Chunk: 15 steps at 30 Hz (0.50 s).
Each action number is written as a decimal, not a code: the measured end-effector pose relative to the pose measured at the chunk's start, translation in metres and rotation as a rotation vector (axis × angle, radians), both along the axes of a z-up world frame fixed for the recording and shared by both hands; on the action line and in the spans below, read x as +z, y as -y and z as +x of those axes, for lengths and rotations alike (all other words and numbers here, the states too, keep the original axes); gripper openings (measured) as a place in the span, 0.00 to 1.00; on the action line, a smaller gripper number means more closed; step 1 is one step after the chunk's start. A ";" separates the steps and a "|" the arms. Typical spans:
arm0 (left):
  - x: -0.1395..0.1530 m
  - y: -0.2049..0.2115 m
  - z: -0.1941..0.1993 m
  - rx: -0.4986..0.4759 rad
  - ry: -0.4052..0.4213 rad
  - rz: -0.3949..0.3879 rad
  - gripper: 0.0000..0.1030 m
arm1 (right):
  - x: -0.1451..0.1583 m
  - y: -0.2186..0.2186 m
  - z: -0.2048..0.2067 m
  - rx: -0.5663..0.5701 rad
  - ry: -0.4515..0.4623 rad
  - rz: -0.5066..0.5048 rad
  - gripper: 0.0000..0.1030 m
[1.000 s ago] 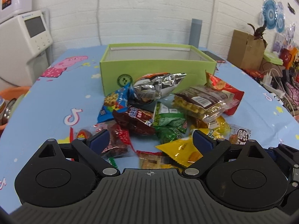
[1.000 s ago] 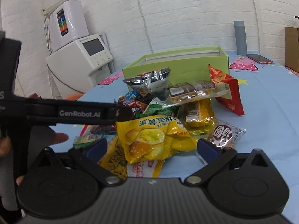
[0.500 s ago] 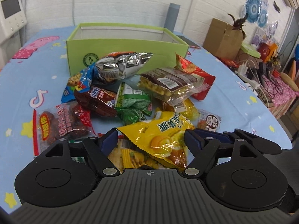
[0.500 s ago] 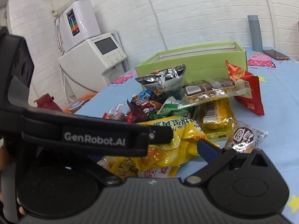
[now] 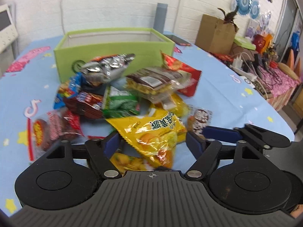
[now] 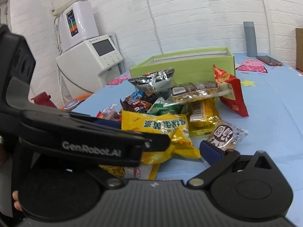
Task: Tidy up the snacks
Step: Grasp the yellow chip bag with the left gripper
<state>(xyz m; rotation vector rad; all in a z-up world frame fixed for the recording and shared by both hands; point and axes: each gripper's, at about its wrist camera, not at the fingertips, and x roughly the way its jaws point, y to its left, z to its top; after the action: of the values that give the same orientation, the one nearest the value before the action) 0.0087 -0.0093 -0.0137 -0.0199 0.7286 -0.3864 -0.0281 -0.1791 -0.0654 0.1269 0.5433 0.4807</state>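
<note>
Snack pile lies on the blue tablecloth (image 5: 236, 98), just in front of the green box (image 5: 113, 43), which stands open-topped and looks empty from here.

Left gripper (image 5: 152, 141) straddles the yellow chip bag (image 5: 157, 132) at the near edge of the pile. Its jaws have just been opening a little, after a partial closing; the bag sits between the blue pads, but they do not look pressed on it. Released, not grasping.

Right gripper (image 6: 164, 151): only its right pad shows, beside the small clear packet (image 6: 225, 134). The left gripper's body crosses in front of the other finger. Nothing seems held, jaws look spread.

Handling, as a judgement:
- Yellow chip bag: light, puffed with air, slick foil. Squeezing the middle risks crushing the chips or the bag sliding out.
- Better hold: the crimped, saw-toothed seam at an end, flat and stiffer.
- The bag rests partly on another yellow packet (image 5: 128, 160) below it; lifting may drag that one.
- Silver foil bag (image 5: 108, 68) and clear pack of biscuits (image 5: 157, 83) sit highest, leaning toward the box; both crinkly and light.
- Red bag (image 5: 181, 71) stands tilted behind the pile.
</note>
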 end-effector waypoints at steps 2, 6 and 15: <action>0.001 -0.009 0.006 0.004 -0.013 -0.029 0.66 | -0.002 0.002 0.004 -0.022 0.000 0.012 0.98; -0.006 -0.011 0.014 -0.010 -0.046 -0.046 0.64 | -0.010 0.004 0.018 -0.039 -0.027 0.053 0.96; -0.023 -0.025 0.039 -0.031 -0.134 -0.159 0.32 | -0.011 -0.020 0.032 0.052 -0.011 -0.002 0.76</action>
<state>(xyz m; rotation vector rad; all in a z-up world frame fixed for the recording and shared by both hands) 0.0478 0.0155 -0.0367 -0.1859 0.8297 -0.4755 0.0035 -0.1595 -0.0768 0.1138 0.5584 0.5303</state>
